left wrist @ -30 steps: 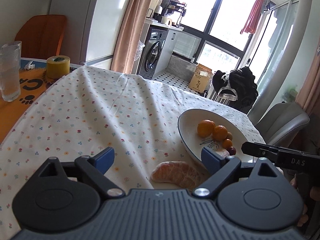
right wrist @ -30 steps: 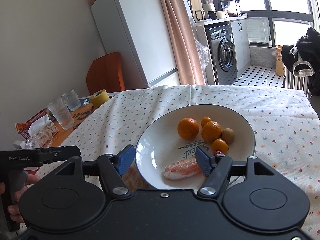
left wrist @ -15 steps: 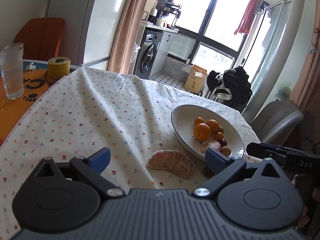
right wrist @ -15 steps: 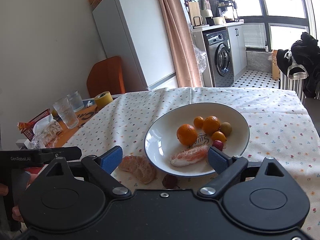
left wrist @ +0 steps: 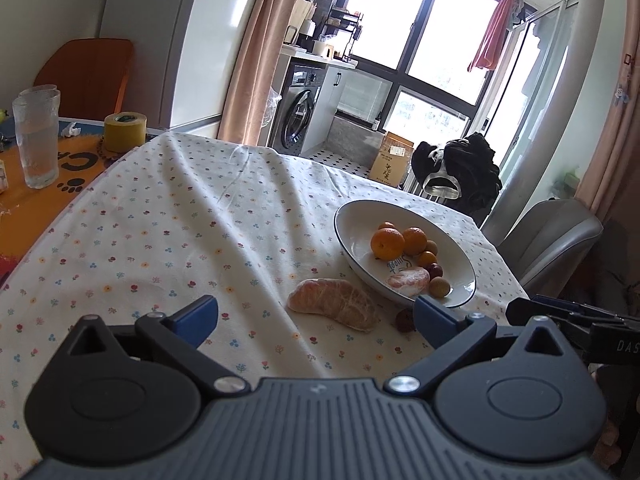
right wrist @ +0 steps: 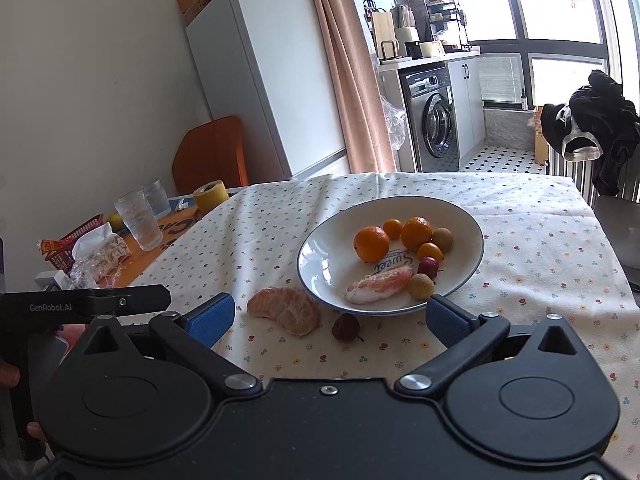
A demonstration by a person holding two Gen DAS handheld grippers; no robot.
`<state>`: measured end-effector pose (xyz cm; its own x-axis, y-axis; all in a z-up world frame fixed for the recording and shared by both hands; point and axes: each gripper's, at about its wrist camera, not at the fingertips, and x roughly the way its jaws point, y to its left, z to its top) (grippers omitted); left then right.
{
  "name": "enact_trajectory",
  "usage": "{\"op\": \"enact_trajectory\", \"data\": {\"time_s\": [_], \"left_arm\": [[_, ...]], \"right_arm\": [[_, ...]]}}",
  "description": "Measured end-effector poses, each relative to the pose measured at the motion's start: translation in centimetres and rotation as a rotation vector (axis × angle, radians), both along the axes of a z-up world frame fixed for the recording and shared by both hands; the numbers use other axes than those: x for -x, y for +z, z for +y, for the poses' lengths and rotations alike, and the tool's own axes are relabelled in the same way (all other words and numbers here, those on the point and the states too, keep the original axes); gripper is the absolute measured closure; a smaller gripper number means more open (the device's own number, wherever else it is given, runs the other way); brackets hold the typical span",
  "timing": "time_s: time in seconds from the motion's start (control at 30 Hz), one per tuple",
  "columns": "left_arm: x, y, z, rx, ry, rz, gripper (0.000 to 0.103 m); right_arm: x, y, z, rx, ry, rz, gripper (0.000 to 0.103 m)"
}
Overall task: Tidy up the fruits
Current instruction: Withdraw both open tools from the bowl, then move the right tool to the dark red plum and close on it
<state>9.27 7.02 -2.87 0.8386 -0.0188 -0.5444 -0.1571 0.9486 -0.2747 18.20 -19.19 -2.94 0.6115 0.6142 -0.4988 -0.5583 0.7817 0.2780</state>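
Note:
A white bowl point(right wrist: 316, 256) point(left wrist: 352, 216) on the flowered tablecloth holds oranges point(right wrist: 371, 243) point(left wrist: 387, 243), small round fruits and a peeled citrus piece point(right wrist: 380, 290) point(left wrist: 408, 281). On the cloth, just in front of the bowl, lie a bigger peeled orange half point(right wrist: 285, 310) point(left wrist: 334, 304) and a small dark fruit point(right wrist: 345, 326) point(left wrist: 404, 319). My left gripper point(left wrist: 316, 314) is open, empty, just short of the orange half. My right gripper point(right wrist: 328, 314) is also open and empty, its blue pads either side of the two loose fruits.
To the left, past the tablecloth's edge, stand drinking glasses point(right wrist: 138, 220) point(left wrist: 36, 136), a yellow tape roll point(right wrist: 210, 197) point(left wrist: 125, 131), snack bags point(right wrist: 100, 256) and a red basket point(right wrist: 76, 236). A grey chair point(left wrist: 548, 240) sits at the table's right side.
Both grippers have pulled back from the bowl, staying open. A peeled citrus piece now lies in the bowl, and the loose orange half and dark fruit have come into view.

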Motion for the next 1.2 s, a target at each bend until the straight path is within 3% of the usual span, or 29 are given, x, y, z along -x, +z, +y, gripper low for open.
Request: {"op": "enact_trajectory", "data": {"time_s": [0.4, 0.9, 1.2], "left_arm": [[1.0, 0.1, -0.8, -0.043, -0.009, -0.028, 0.0], [-1.5, -2.2, -2.5, -0.078, -0.065, 0.044, 0.0], [-3.0, -3.5, -2.7, -0.086, -0.089, 0.067, 0.0]], "right_arm": [[1.4, -0.5, 0.1, 0.057, -0.012, 0.014, 0.0], [0.7, -2.1, 0.0, 0.063, -0.014, -0.006, 0.0], [-0.7, -3.6, 0.0, 0.081, -0.042, 0.027, 0.009]]}}
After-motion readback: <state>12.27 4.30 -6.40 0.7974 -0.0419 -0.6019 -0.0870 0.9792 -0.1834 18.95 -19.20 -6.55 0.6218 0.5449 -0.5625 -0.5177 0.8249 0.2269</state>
